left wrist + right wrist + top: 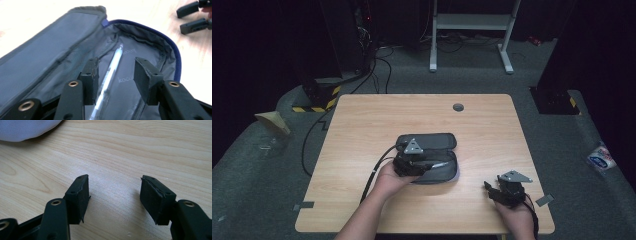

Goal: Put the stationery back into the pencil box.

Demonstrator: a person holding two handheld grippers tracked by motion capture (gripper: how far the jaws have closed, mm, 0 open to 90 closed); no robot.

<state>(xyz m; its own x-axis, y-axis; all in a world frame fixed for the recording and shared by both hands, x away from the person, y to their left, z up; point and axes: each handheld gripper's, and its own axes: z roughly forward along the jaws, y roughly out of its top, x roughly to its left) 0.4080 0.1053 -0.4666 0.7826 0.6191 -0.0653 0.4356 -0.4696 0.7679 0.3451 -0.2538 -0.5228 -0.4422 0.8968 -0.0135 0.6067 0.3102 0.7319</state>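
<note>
The person's left forearm comes in from the bottom edge of the high view and angles up toward the table's middle, where the left gripper (424, 162) hovers over an open pencil case (442, 172). In the left gripper view its jaws stand apart, poised above the case's grey lining with one pen (110, 75) lying between them (the pen looks untouched by either pad, though how high the gripper sits above it cannot be told). The right hand rests near the table's front right corner, holding the right gripper (492, 192) low over bare wood; its jaws are also spread, with nothing between them.

Counted: one pencil case, unzipped and folded open into two halves, one pen inside the nearer half, two grippers.

The case lies roughly at the centre of the wooden table (362, 125), its blue zipper edge (172, 47) curving round the open half. Bare tabletop surrounds it on all sides, widest toward the back and left. The right gripper sits well apart from the case, close to the front edge.
</note>
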